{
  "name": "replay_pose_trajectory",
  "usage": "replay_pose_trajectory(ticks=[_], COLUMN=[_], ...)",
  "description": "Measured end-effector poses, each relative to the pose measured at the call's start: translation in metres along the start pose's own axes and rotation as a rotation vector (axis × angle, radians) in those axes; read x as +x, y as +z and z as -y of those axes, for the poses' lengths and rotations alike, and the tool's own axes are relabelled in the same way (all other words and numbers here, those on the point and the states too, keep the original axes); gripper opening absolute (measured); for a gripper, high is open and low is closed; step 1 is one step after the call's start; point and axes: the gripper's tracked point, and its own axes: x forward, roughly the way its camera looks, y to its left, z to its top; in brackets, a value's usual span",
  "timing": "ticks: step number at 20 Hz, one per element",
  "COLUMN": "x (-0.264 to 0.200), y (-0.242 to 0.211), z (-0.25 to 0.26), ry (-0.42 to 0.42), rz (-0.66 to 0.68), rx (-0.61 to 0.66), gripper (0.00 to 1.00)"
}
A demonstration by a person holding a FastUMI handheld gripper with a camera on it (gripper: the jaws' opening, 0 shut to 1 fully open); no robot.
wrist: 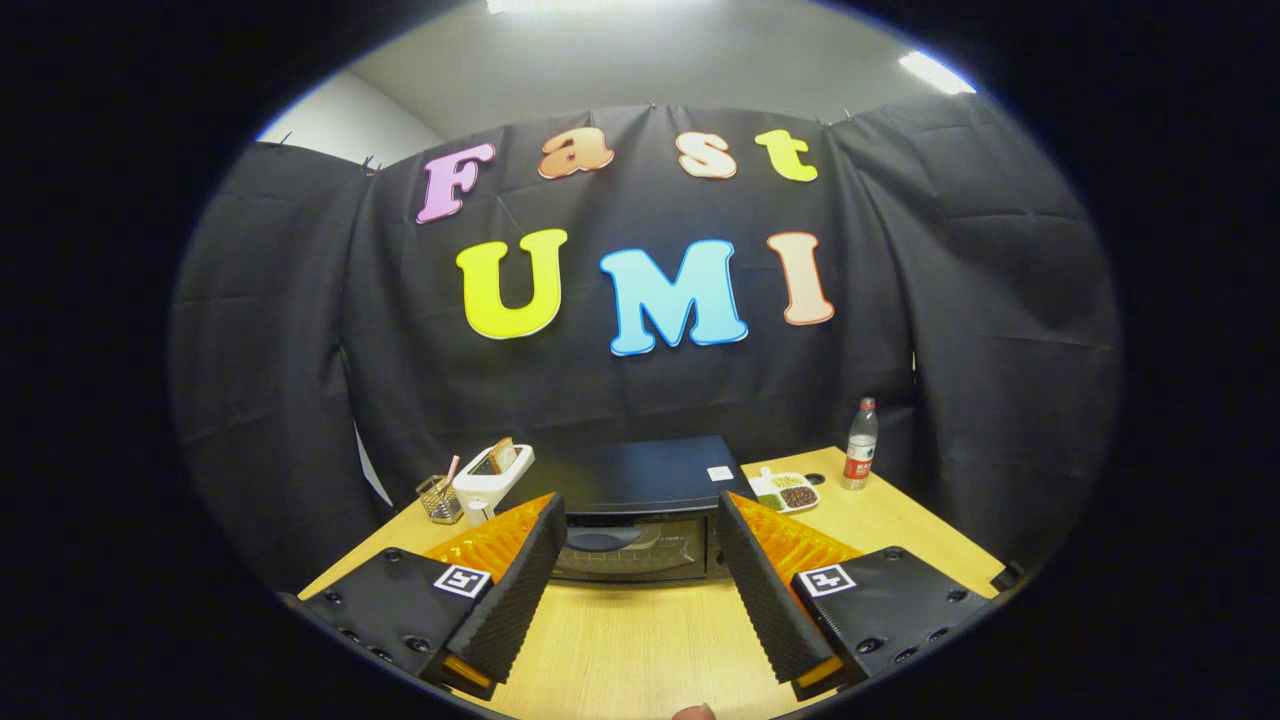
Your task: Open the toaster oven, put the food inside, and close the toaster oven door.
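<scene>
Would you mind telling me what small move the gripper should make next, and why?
Probably ease the gripper forward and slightly down toward the top of the toaster oven door. The door looks shut, so opening comes first. The jaws are spread wide with nothing between them, and the oven sits just beyond them, centred in the gap, so little sideways correction seems needed.
</scene>
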Motion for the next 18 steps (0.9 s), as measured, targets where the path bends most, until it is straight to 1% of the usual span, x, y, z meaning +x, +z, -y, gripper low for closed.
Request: replay_pose_trajectory(ticks=[1, 4, 10, 13, 16, 18], x=[-0.011, -0.036, -0.067, -0.069, -0.065, -0.065], y=[0.005, 0.007, 0.014, 0.015, 0.004, 0.008], z=[0.008, 0.026, 0.042, 0.042, 0.035, 0.031], ry=[-0.011, -0.044, -0.067, -0.063, -0.049, -0.049], rz=[0.025, 0.042, 0.068, 0.082, 0.044, 0.049], rx=[-0.010, -0.013, -0.057, -0.060, -0.059, -0.054], gripper=[0.96, 0.96, 0.97, 0.97, 0.97, 0.97])
